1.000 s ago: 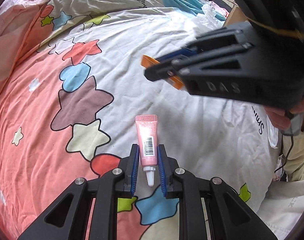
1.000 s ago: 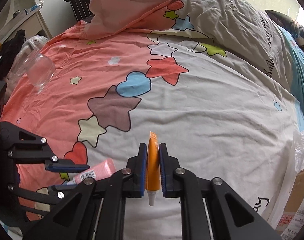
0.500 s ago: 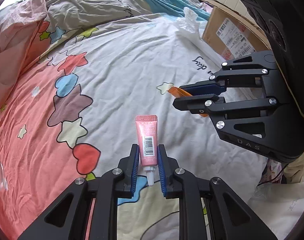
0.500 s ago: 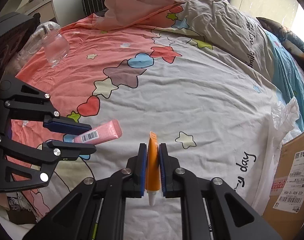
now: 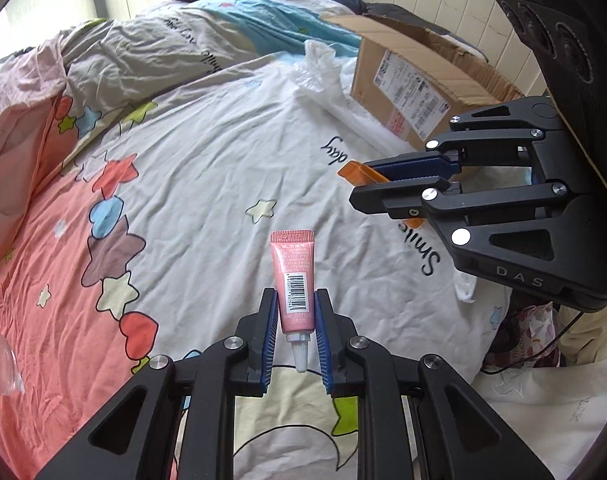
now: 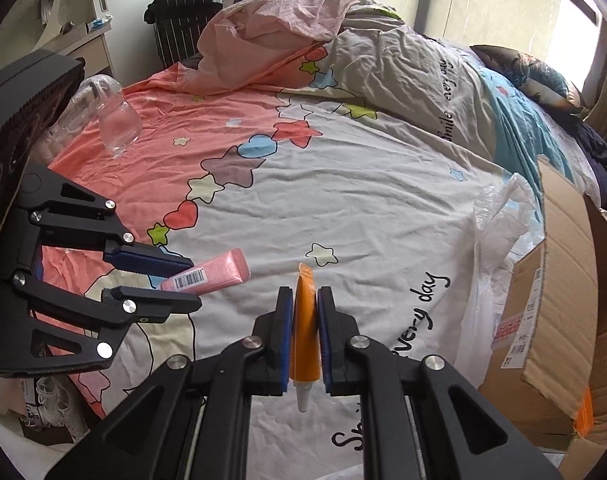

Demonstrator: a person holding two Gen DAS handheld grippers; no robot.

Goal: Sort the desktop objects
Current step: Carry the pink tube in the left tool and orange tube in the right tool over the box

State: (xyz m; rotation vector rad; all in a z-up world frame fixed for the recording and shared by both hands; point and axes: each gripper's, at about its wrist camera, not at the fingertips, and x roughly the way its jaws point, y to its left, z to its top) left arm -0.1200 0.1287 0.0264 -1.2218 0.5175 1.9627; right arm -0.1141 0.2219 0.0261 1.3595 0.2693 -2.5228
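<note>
My left gripper [image 5: 295, 300] is shut on a pink tube [image 5: 294, 276] with a barcode label, white cap pointing back toward the camera. The right wrist view shows the same pink tube [image 6: 211, 274] sticking out of the left gripper [image 6: 183, 280] at the left. My right gripper [image 6: 305, 296] is shut on an orange tube [image 6: 304, 336], cap toward the camera. In the left wrist view the right gripper [image 5: 363, 184] comes in from the right, with the orange tube [image 5: 357, 172] poking out of its tips. Both grippers hover above the patterned bed sheet [image 5: 207, 168].
An open cardboard box [image 6: 559, 312] sits at the right edge of the bed, with a white plastic bag [image 6: 499, 216] beside it. A clear plastic bottle [image 6: 117, 124] lies at the far left. A crumpled pink blanket [image 6: 271, 32] is heaped at the back.
Both grippers have swung rightward over the bed, each still holding its tube. The cardboard box has come into view on the right.
</note>
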